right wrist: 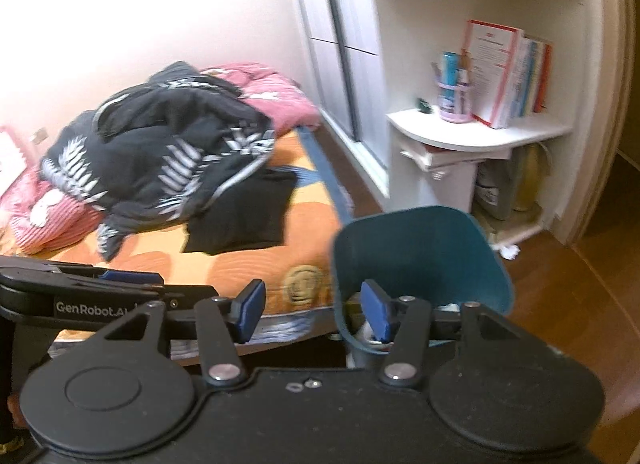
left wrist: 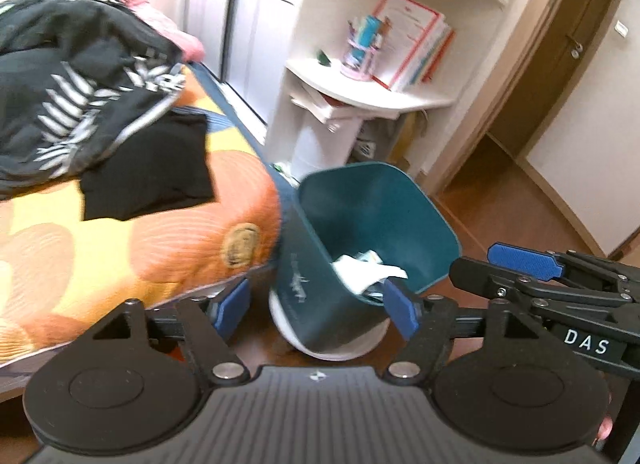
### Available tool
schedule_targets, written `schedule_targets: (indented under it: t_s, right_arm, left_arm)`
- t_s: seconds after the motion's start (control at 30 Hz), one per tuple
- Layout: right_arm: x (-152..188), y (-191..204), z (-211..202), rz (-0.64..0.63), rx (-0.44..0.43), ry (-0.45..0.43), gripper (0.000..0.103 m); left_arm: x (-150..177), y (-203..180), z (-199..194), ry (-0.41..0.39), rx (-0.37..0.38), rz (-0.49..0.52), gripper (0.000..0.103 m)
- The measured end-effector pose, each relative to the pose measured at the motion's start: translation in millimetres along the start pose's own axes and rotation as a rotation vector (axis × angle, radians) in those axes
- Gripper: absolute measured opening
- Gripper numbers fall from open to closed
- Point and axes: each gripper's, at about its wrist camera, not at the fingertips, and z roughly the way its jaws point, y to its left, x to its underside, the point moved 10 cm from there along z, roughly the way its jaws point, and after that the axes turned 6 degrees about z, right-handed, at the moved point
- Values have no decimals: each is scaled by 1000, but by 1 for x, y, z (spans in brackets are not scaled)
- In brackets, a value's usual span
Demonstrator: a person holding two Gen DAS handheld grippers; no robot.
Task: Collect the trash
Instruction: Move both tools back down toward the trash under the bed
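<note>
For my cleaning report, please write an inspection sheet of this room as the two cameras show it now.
Surface: brown wooden floor.
Job's things: teal bin beside the bed, white paper trash inside; white scrap on floor by the shelf unit.
Clutter: dark clothes on the bed.
Grippers: left gripper and right gripper open, empty.
Cables: nothing seen.
Surroundings: books, brown door.

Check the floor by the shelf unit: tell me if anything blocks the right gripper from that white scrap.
The teal bin stands between the open right gripper and the white scrap on the floor by the shelf unit. The scrap lies past the bin's right rim; go around on the bare floor to its right.
</note>
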Motion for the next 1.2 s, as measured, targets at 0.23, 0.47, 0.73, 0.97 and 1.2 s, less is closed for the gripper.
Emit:
schedule_targets:
  t_s: [0.23, 0.47, 0.73, 0.97, 1.2]
  right_arm:
    - [19, 63, 14, -77, -62, 36, 55]
    - [55, 105, 47, -104, -101, 95, 56]
    - [124, 128, 129, -96, -111, 294, 56]
    - [182, 135, 202, -175, -109, 446, 56]
    - [230, 116, 280, -235, -84, 596, 55]
  left_arm:
    - [22, 53, -42, -36, -81, -6, 83]
    - [61, 112, -57, -31, -129, -88, 84]
    - [130, 188, -16, 64, -175, -204, 84]
    - [193, 248, 45, 191, -201, -282, 84]
    - [238, 287, 111, 342, -273, -181, 84]
